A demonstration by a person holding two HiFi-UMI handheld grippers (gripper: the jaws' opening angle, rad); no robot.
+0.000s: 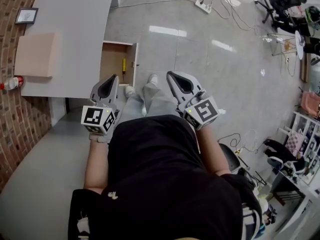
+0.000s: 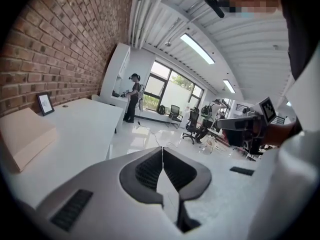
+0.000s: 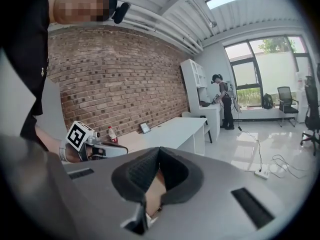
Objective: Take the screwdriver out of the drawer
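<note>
Wood drawer open past desk edge, screwdriver nr wall.

drawer: open | screwdriver: yellow, inside drawer | desk: box, picture frame

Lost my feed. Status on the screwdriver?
Left gripper, right gripper shut, empty. Screwdriver lies in open drawer. Nothing blocking it.
</note>
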